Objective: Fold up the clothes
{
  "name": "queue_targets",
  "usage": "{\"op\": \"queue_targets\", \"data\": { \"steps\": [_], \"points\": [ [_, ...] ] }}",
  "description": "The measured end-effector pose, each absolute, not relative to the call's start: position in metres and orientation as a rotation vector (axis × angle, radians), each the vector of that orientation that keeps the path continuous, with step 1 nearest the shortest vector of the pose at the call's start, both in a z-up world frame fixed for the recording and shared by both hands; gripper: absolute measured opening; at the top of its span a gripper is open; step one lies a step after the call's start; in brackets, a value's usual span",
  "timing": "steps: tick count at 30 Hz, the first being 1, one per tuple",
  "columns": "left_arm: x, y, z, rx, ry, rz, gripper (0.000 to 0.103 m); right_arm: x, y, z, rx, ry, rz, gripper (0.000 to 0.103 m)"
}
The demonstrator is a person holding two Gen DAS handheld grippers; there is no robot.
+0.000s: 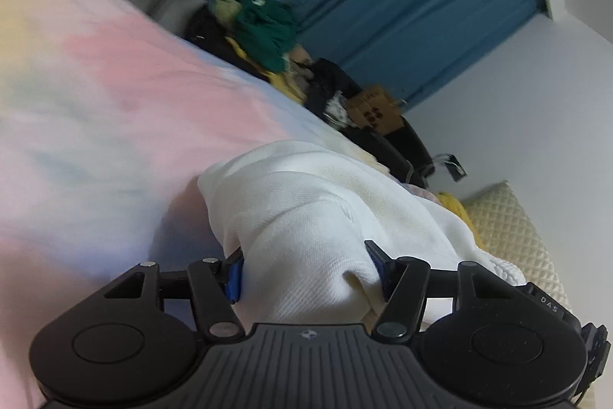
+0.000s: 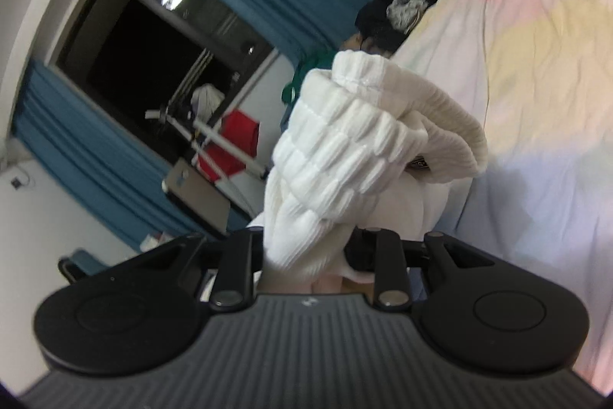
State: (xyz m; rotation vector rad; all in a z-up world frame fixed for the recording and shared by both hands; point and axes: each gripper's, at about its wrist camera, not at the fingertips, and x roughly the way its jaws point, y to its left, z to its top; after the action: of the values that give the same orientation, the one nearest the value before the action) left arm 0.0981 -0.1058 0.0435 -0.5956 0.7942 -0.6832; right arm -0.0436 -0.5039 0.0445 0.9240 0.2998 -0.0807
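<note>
White knit garment was bunched between the blue pads of the left gripper, jaws part-closed and clamped on it. Right gripper pinched its ribbed hem. It hung above the pastel bedsheet.

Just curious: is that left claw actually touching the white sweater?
Touching. The left wrist view shows the left gripper with its blue pads pressed into the white sweater.

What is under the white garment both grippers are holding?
Under the white garment lies the pastel tie-dye bedspread, seen around it. Left gripper and right gripper both pinch the cloth. Whatever lies directly beneath the bunched fabric is covered.
</note>
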Motion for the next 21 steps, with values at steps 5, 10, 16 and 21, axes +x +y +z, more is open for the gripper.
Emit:
{"op": "queue_targets", "data": {
  "steps": [5, 10, 16, 21],
  "points": [
    [0.146, -0.199, 0.053, -0.59, 0.798, -0.762, 0.063, -0.027, -0.578, 0.059, 0.892, 0.232, -0.12, 0.03],
    [0.19, -0.298, 0.052, -0.537, 0.797, -0.837, 0.063, -0.007, -0.658, 0.051, 0.9, 0.175, -0.185, 0.03],
    [0.212, -0.381, 0.001, -0.485, 0.816, -0.869, 0.063, -0.002, -0.718, 0.002, 0.907, 0.155, -0.284, 0.03],
    [0.212, -0.399, -0.038, -0.413, 0.805, -0.889, 0.066, -0.013, -0.732, -0.052, 0.96, 0.186, -0.313, 0.03]
  ]
}}
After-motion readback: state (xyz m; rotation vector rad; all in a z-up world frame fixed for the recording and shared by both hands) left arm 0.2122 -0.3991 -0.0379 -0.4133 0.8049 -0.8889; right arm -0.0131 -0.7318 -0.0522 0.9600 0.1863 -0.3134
